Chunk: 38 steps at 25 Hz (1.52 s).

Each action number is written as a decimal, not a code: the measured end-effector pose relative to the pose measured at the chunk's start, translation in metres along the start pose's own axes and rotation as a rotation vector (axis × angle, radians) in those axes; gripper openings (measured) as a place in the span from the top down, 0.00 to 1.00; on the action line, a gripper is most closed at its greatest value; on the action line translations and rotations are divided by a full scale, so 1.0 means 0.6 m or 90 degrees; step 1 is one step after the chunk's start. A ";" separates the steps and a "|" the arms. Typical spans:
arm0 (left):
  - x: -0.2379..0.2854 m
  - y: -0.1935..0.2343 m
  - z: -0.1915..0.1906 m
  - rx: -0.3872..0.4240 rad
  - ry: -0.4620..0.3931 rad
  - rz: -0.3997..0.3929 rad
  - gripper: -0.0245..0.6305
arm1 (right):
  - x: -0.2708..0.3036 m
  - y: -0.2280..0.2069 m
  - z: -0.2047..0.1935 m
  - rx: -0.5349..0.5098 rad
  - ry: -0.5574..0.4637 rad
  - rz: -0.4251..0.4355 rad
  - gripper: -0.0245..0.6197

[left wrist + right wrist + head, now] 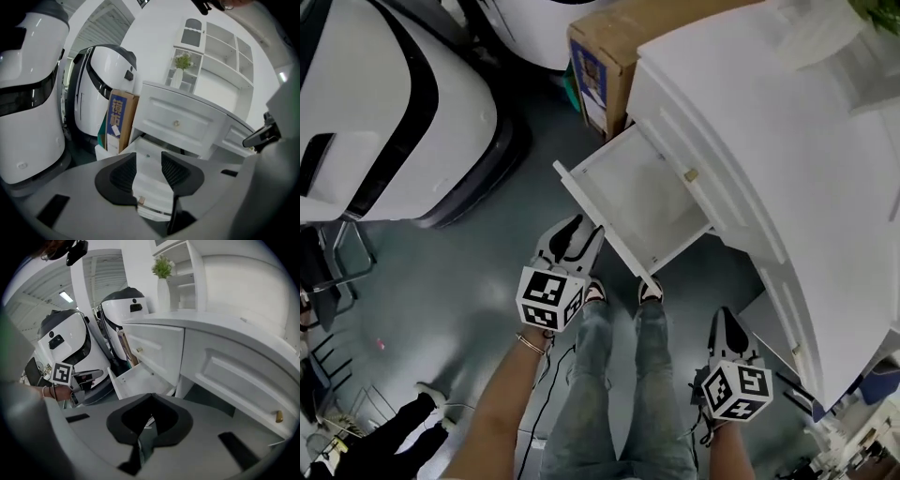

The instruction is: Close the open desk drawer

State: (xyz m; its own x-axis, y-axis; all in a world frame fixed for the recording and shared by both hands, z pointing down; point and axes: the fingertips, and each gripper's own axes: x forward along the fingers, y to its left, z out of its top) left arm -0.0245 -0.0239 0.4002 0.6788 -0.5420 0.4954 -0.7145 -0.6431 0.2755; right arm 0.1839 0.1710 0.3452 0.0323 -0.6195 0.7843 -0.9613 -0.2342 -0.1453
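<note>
The white desk (787, 150) fills the right of the head view. Its lower drawer (637, 202) stands pulled out and is empty, its front panel (600, 225) facing me. My left gripper (578, 234) hovers just before that panel, open, nothing between its fingers. In the left gripper view (149, 171) the open drawer (152, 199) lies straight ahead, under a closed drawer with a small knob (176, 123). My right gripper (727, 328) hangs lower right, beside the desk's edge, its tips meeting, holding nothing. In the right gripper view (151, 397) the drawer (136, 380) is left of centre.
A cardboard box (595, 70) stands against the desk's left side, behind the drawer. Large white machines (384, 103) stand at the left. The person's legs (619, 375) and shoes are just below the drawer. A vase with a plant (180, 70) stands on the desk by white shelves.
</note>
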 end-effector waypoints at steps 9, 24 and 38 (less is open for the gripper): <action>-0.010 0.035 -0.139 0.027 0.016 -0.031 0.71 | 0.099 0.027 -0.077 -0.007 0.050 0.005 0.95; 0.048 0.000 -0.200 0.094 0.009 -0.109 0.71 | 0.178 0.027 -0.129 -0.018 0.067 0.021 0.95; 0.085 -0.023 -0.190 0.077 0.009 -0.128 0.71 | 0.183 0.003 -0.146 -0.009 0.090 0.028 0.95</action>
State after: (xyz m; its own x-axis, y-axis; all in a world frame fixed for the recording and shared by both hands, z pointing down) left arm 0.0008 0.0191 0.5153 0.8027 -0.3886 0.4525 -0.5385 -0.7983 0.2697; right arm 0.1620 0.1683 0.4838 -0.0472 -0.5173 0.8545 -0.9648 -0.1980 -0.1732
